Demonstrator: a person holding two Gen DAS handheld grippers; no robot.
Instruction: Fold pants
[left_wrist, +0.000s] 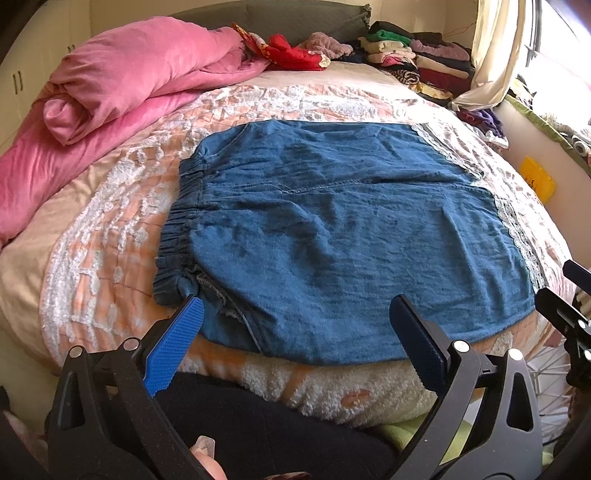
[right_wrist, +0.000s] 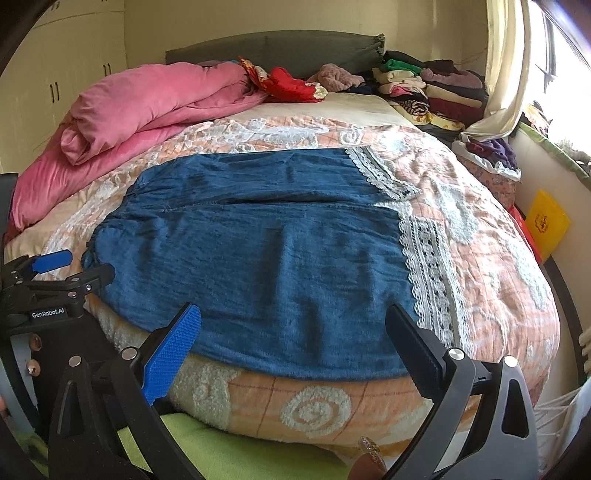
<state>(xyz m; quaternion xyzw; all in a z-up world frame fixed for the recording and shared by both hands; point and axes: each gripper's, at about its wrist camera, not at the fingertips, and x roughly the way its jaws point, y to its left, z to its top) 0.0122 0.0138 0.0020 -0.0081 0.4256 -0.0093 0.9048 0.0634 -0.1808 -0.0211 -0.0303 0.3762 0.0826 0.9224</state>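
Left tongs (left_wrist: 295, 314): hovering low over the near edge of the bed, pointing forward over the waistband end of the pants; fingers spread wide, gripping nothing, touching nothing visible.
Right tongs (right_wrist: 293, 321): hanging at the near edge too, just right of the left pair, aiming across the leg end of the pants; fingers spread wide, empty, not touching the cloth as far as the view shows.
Hands: showing only as a fingertip and nail at the bottom of each wrist view, behind the handles.
Pants (left_wrist: 332, 229): lying flat in the middle of the bed (left_wrist: 110, 206), blue denim, waistband (left_wrist: 177, 229) bunching on the left, lace-trimmed cuffs (left_wrist: 517, 229) on the right, both legs lying side by side, near leg reaching the bed's front edge.
Pink duvet (left_wrist: 122, 81): sitting rolled at the far left of the bed, well apart from the pants.
Folded clothes (left_wrist: 417, 55): stacking up at the far right corner by the curtain (left_wrist: 495, 51).
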